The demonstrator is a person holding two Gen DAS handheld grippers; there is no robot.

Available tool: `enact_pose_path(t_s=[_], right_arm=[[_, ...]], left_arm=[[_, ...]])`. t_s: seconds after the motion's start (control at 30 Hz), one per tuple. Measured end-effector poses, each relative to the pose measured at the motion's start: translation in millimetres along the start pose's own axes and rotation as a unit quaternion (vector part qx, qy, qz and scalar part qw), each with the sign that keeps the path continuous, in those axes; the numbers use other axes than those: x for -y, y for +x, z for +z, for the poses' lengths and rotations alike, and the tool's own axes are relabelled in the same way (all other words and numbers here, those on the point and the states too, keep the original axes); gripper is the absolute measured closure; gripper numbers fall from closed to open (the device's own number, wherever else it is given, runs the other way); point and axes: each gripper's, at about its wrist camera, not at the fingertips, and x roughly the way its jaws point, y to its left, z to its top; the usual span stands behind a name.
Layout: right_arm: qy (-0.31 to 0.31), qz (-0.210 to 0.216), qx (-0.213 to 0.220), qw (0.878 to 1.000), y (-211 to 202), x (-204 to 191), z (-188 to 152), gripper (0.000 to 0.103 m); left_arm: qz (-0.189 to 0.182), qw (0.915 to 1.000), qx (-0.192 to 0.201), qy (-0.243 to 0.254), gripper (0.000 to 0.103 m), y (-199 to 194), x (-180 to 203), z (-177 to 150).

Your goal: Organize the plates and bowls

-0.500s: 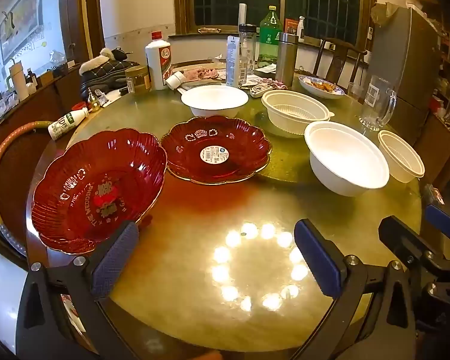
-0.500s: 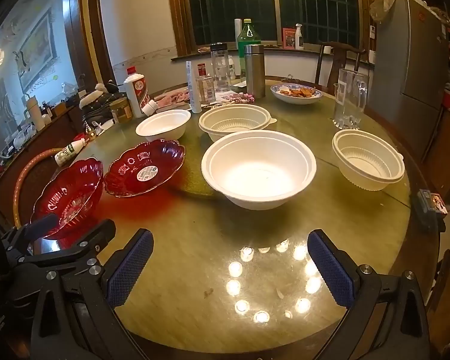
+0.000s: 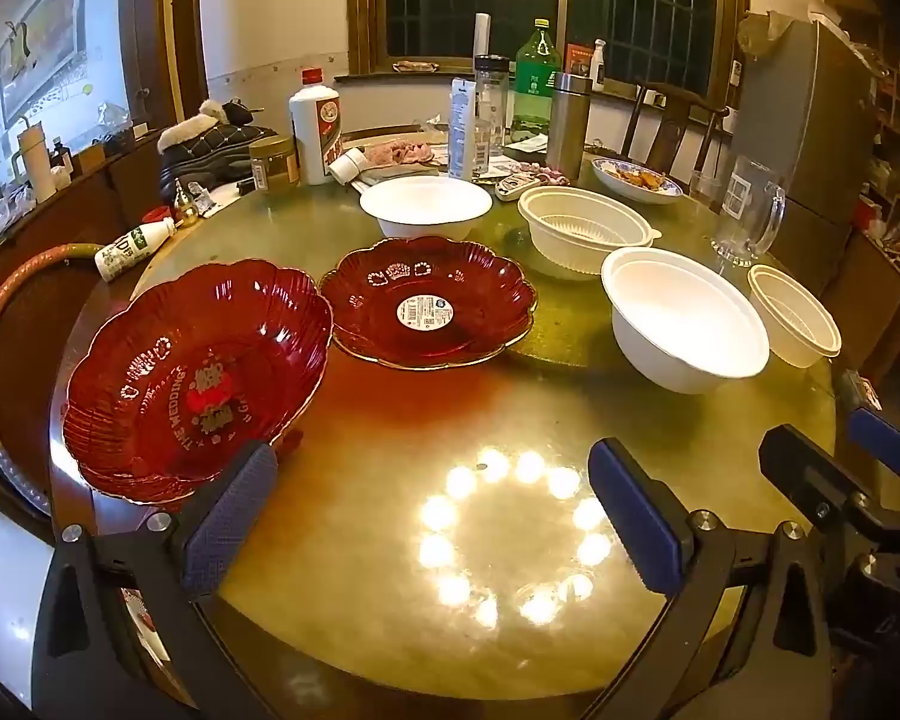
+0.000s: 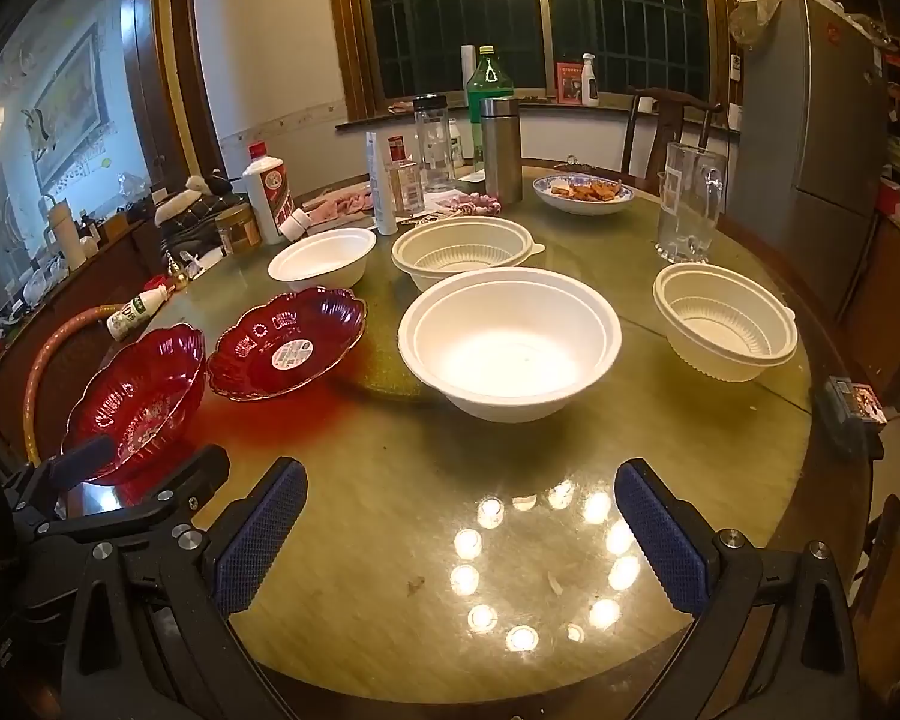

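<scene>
Hovering over the round table [image 3: 570,420]: left gripper [image 3: 432,516] and right gripper [image 4: 459,534] both spread wide, empty. Two red scalloped plates [image 3: 192,372] sit left (edges nearly touching), large white bowl [image 4: 510,342] centre, ribbed cream bowl [image 4: 726,324] right.

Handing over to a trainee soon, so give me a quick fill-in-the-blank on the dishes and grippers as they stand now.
1. The red plate with the round sticker lies to the ____ of the other red plate.
2. Both the left gripper and the right gripper are ____.
3. The big white bowl holds ____.

Missing words: right; open; nothing
</scene>
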Motion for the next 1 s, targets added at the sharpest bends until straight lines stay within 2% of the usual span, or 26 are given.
enact_pose_path(t_s=[1.0], right_arm=[[-0.001, 0.005, 0.009, 1.0, -4.2, -5.0, -2.5, 0.0]], left_arm=[[-0.005, 0.9999, -0.008, -0.014, 0.0, -2.6, -9.6, -0.5]])
